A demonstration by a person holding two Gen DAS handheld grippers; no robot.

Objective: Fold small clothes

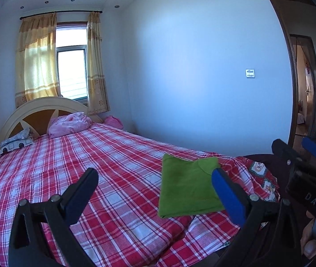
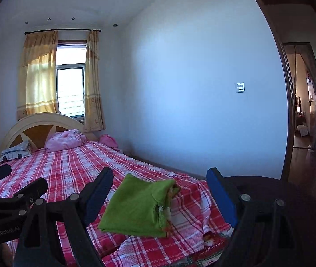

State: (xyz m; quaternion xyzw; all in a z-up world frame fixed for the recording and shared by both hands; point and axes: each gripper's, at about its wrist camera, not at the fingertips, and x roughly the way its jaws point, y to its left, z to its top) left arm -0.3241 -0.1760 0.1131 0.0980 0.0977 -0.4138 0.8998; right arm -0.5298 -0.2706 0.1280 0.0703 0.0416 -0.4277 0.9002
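Both your claws are spread wide and hold nothing: the left claw (image 1: 155, 191) hangs above the bed with the green garment (image 1: 189, 187) toward 3 o'clock of its centre, and the right claw (image 2: 160, 193) frames the same garment (image 2: 135, 207) between its fingers without touching it. The garment lies folded into a rough rectangle near the foot corner of the bed (image 2: 69, 171), on the red-and-white plaid sheet (image 1: 91, 155).

The stack looks done, or close to it, so the risk is in disturbing it. At its 3 o'clock edge in the right wrist view the layers gape, showing a printed lining; a fingertip dragged across there would likely peel the top layer back. The knit looks soft and limp, with no stiffness to hold a crease. The sheet beneath is thin, wrinkled and loose at the corner, so pulling it could shift the garment toward the edge of the bed.
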